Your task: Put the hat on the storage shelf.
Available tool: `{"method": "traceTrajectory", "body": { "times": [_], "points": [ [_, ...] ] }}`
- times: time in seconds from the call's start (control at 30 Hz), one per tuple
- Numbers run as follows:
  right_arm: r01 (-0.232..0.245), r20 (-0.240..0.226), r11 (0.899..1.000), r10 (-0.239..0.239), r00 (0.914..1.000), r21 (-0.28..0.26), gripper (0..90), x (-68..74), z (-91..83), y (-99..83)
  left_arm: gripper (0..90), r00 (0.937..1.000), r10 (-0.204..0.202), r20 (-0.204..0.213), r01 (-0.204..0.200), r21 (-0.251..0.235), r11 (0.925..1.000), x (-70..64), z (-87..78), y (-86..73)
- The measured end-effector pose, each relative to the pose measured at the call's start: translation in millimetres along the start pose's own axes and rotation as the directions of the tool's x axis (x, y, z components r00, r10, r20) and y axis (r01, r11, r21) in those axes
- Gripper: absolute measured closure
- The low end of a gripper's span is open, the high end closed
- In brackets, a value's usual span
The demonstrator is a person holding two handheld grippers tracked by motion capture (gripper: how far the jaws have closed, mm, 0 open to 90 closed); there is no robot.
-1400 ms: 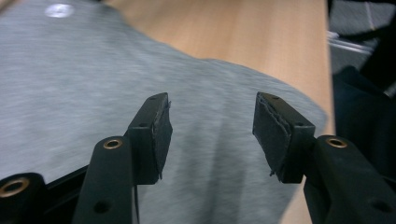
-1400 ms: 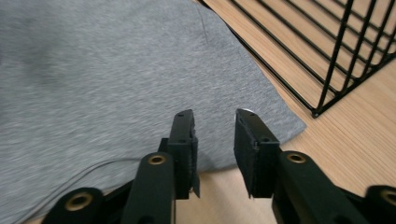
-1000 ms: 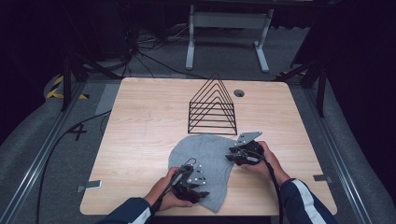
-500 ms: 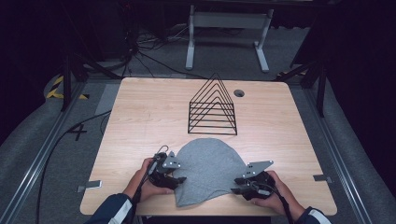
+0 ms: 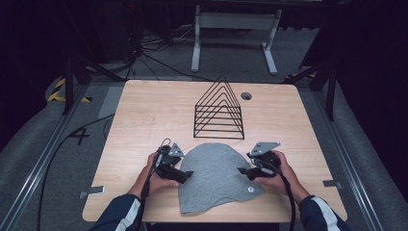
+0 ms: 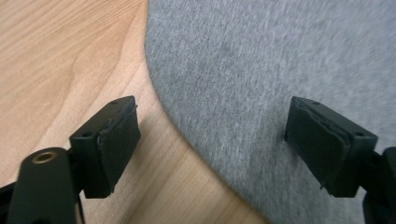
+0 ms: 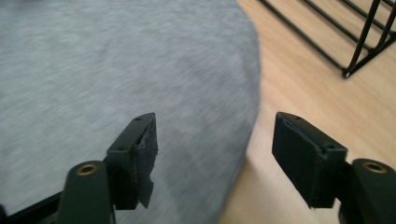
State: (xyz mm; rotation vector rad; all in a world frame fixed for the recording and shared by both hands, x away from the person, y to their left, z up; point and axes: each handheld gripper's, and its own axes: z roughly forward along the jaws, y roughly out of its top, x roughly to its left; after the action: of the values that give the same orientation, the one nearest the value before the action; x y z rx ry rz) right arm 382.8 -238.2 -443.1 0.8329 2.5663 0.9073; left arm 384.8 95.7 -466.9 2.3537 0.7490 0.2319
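1. Grey cloth (image 5: 217, 178) lay flat on the desk (image 5: 144, 110), near the front edge, just in front of a black wire rack (image 5: 219, 109).
2. My left claw (image 5: 185, 174) sat at the cloth's left edge, jaws wide apart, one over wood, one over cloth, gripping nothing.
3. My right claw (image 5: 244, 170) was at the cloth's right edge, jaws likewise spread across the edge, empty.
4. Rack stood apart from the cloth.
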Motion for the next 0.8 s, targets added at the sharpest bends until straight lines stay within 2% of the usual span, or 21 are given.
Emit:
{"method": "traceTrajectory", "body": {
  "times": [0.03, 0.07, 0.1, 0.17, 0.23, 0.27, 0.43, 0.47, 0.53, 0.6, 0.73, 0.8],
  "points": [
    [0.000, 0.000, 1.000, 0.000, 1.0000, 0.000, 31.0, 0.0, 0.0, 0.0, 15.8, 1.0000, 0.000, 0.000, 0.000, 0.000, 1.0000, 0.0, 0.0, 0.0],
    [-0.032, -0.029, 0.999, 0.032, 0.9991, 0.009, 27.4, -10.9, 13.4, 8.5, 15.3, 1.0000, -0.004, -0.002, 0.004, -0.012, 0.9999, -1.6, 2.3, 0.9],
    [-0.038, -0.034, 0.999, 0.038, 0.9987, 0.010, 27.1, -13.1, 16.9, 11.2, 15.2, 0.9999, -0.011, 0.003, 0.011, -0.006, 0.9999, -2.4, 2.3, 1.0],
    [-0.030, -0.031, 0.999, 0.030, 0.9990, 0.015, 27.1, -14.9, 21.9, 14.7, 15.1, 1.0000, -0.003, 0.005, 0.003, -0.004, 1.0000, -1.4, 2.4, 1.4],
    [-0.026, -0.021, 0.998, 0.027, 0.9994, 0.054, 24.6, -16.2, 32.6, 20.8, 15.1, 1.0000, -0.002, 0.005, 0.002, -0.010, 1.0000, -1.4, 3.1, 1.5],
    [-0.045, -0.043, 0.997, 0.047, 0.9980, 0.056, 24.3, -15.8, 36.4, 23.4, 15.1, 1.0000, 0.001, 0.004, -0.001, -0.006, 1.0000, -1.2, 3.0, 2.1],
    [-0.045, -0.042, 0.995, 0.049, 0.9979, 0.084, 28.3, -13.5, 34.7, 25.2, 17.5, 1.0000, 0.006, 0.007, -0.006, 0.011, 0.9999, 0.2, 2.8, 4.7],
    [-0.041, -0.044, 0.996, 0.044, 0.9981, 0.083, 30.7, -12.0, 33.2, 24.0, 17.5, 1.0000, 0.008, 0.006, -0.008, 0.025, 0.9997, 1.9, 1.2, 6.3],
    [-0.026, -0.060, 0.994, 0.033, 0.9977, 0.105, 38.8, -2.2, 26.0, 21.2, 29.5, 1.0000, -0.002, 0.005, 0.002, 0.027, 0.9996, 4.7, -0.1, 8.6],
    [-0.025, -0.061, 0.994, 0.031, 0.9977, 0.103, 42.4, 0.1, 24.8, 20.2, 32.8, 1.0000, -0.003, 0.001, 0.002, 0.017, 0.9998, 5.5, 0.2, 9.4],
    [-0.030, -0.086, 0.996, 0.037, 0.9956, 0.080, 66.6, 8.1, 19.9, 16.5, 52.0, 0.9998, 0.009, 0.016, -0.009, 0.005, 0.9999, 5.9, 2.0, 13.8],
    [-0.039, -0.103, 0.997, 0.046, 0.9936, 0.074, 74.2, 8.1, 19.6, 15.4, 59.6, 0.9995, 0.016, 0.026, -0.016, 0.020, 0.9997, 5.8, 1.6, 16.5]
  ]
}}
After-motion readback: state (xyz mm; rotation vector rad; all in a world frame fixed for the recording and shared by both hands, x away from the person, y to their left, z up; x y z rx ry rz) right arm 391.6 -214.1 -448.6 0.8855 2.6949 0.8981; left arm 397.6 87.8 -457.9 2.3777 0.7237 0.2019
